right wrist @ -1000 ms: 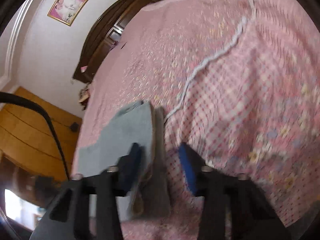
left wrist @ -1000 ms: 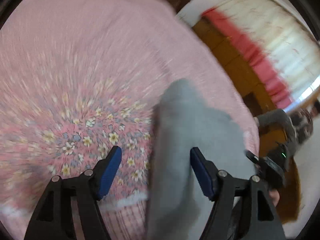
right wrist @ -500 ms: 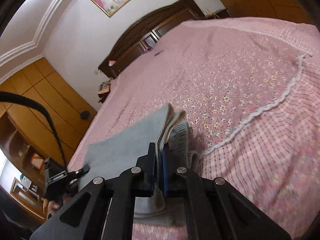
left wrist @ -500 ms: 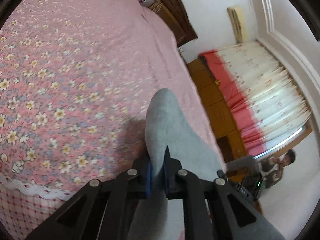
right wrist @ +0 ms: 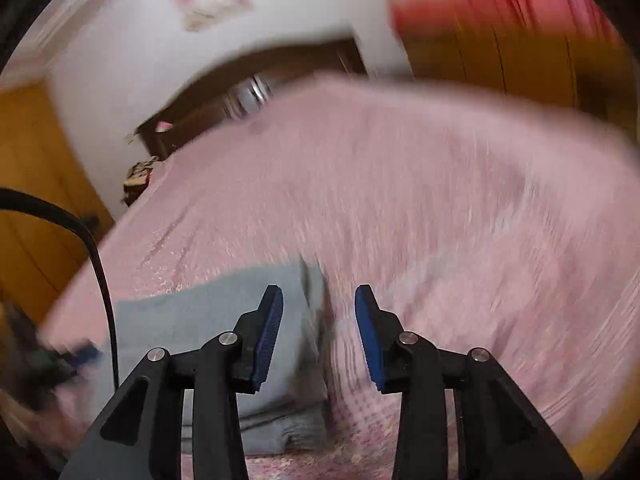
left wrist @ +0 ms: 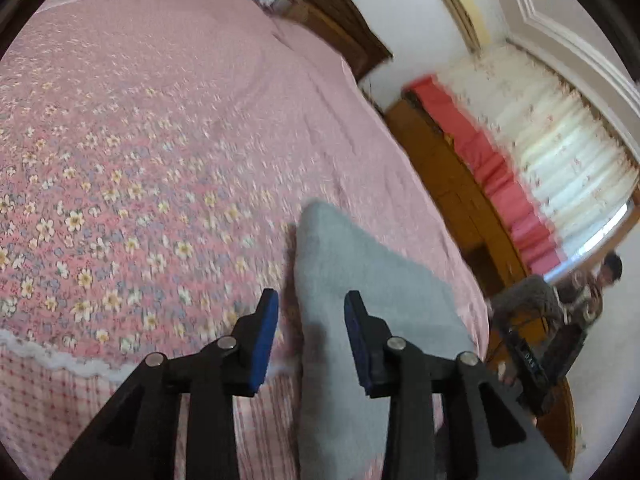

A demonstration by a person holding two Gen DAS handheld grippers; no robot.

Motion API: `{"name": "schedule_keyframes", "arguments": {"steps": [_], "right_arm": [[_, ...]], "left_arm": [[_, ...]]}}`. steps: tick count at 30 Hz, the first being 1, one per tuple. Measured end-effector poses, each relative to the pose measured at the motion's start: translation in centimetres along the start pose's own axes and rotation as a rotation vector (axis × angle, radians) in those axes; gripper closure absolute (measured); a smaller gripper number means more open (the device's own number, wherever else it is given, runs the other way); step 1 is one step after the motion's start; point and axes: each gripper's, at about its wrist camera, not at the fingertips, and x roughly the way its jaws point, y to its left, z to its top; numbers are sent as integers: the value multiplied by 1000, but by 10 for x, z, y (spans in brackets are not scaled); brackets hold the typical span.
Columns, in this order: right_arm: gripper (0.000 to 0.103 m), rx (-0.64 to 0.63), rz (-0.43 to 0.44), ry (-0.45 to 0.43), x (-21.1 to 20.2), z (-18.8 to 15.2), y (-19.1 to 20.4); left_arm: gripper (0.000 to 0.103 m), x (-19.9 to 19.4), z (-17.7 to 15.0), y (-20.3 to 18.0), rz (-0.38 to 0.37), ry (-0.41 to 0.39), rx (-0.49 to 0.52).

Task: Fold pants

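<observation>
A: Since the big pink flower-print bedspread [left wrist: 132, 168] fills both views, where do the soft grey folded pants [left wrist: 360, 280] lie on it?

B: Near the close edge of the bed. In the left wrist view they run from under the tongs away to the right; in the right wrist view they [right wrist: 192, 320] sit low and left, stacked in layers at the near end. They lie flat on the cover, nothing lifting them.

A: And the tongs?

B: Half a second ago both were pinched tight on the grey cloth. Now the left gripper [left wrist: 310, 340] stands with a narrow gap between its blue pads, and so does the right gripper [right wrist: 318, 336]. Both have just been opening. The pants' edge shows in the gap below each pair, but neither pad presses on it.

A: So the cloth is let go?

B: It looks so. The right view is badly smeared, and more of the wall shows above the bed than before, so I judge that hand is pulling up and away after the release.

A: What does that mean for the fold?

B: Probably that one fold has just been laid down. Whether another is needed I cannot tell; the far right end of the pants is not clear.
</observation>
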Motion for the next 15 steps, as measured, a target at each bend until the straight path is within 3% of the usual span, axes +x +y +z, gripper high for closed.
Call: {"name": "schedule_keyframes", "arguments": {"steps": [3,5,6,7,10,15], "right_arm": [[65,-95,96,40,6,-7,31],[65,-136,74,174,32,-27,40],[69,-147,22,287,52,-46,38],[70,-155,12,308,57,-56,37],[70,-236,-22,280,49,-62,47],[70,-185,-54,234,16,-77,30]], "left_arm": [[78,-4,-18,6,-47,69,-31],[78,-1,-34,-1,-37,129,13],[78,2,-46,-5,-18,158,45],[78,8,-58,-9,9,189,76],[79,12,-79,-8,61,170,115],[79,-6,-82,1,74,177,133]]}}
